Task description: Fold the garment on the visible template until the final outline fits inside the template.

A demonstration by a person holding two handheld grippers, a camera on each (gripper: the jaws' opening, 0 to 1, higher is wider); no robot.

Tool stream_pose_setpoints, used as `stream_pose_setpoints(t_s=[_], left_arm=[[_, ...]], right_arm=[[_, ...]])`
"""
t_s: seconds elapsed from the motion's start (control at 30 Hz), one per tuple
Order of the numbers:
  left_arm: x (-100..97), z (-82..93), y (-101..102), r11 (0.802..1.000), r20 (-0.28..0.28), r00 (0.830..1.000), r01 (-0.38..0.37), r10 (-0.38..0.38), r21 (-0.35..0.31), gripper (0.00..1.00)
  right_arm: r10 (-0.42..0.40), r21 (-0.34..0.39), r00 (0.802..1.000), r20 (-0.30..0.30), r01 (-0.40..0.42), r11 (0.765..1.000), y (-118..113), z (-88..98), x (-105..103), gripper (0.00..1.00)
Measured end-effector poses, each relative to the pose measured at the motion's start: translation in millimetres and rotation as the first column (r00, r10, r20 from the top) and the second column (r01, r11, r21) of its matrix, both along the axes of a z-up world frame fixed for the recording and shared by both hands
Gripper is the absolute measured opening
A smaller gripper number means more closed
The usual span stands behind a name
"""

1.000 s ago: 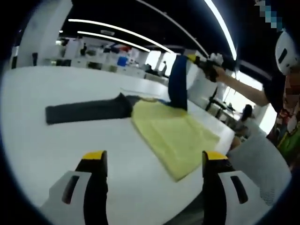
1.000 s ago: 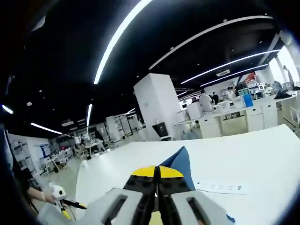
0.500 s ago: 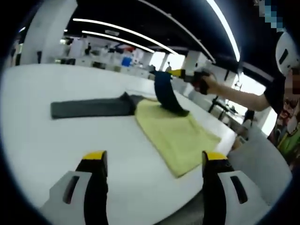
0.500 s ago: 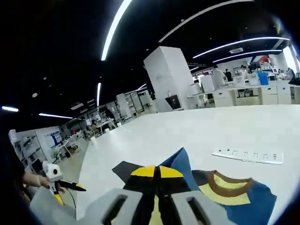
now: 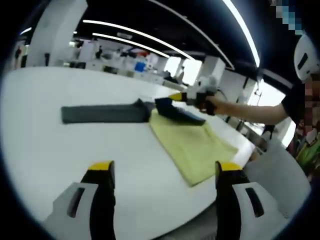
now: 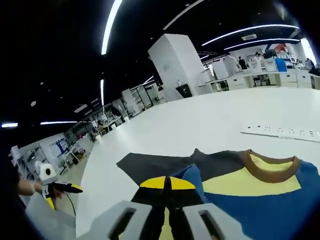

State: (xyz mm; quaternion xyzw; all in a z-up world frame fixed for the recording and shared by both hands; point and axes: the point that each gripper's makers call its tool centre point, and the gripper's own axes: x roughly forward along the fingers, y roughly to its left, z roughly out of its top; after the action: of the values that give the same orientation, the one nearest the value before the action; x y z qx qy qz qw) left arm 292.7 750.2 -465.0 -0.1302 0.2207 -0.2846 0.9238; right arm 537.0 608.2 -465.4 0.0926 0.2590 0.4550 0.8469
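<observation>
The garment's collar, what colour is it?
Brown; the collar shows best in the right gripper view, between yellow and blue fabric.

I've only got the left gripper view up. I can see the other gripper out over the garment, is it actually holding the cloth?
Observer: Yes. In the right gripper view the right gripper has its jaws shut on a blue fold of the garment.
Operator: What does the garment look like up close?
Observer: It has a brown collar with a yellow panel below it, blue at the front and a dark grey sleeve lying flat on the white table.
Operator: Anything else on the table past it?
Observer: A white power strip lies beyond the collar, apart from the garment.
</observation>
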Motion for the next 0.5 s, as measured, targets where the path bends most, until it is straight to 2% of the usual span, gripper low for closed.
stream_pose_setpoints(t_s=[0.27,0.5], left_arm=[[-0.8,0.3,-2,1.000,-0.002,1.000,-0.005,0.005,-0.007,0.78],[-0.7,1.2,-4,1.000,0.003,1.000,-0.005,0.005,-0.014,0.78]], right_arm=[[0.027,-0.085,0.999,-0.032,-0.029,0.996,7,-37.1,-8,0.00],[0.069,-0.114,0.997,-0.043,-0.074,0.991,9,-47.2,-23,0.00]])
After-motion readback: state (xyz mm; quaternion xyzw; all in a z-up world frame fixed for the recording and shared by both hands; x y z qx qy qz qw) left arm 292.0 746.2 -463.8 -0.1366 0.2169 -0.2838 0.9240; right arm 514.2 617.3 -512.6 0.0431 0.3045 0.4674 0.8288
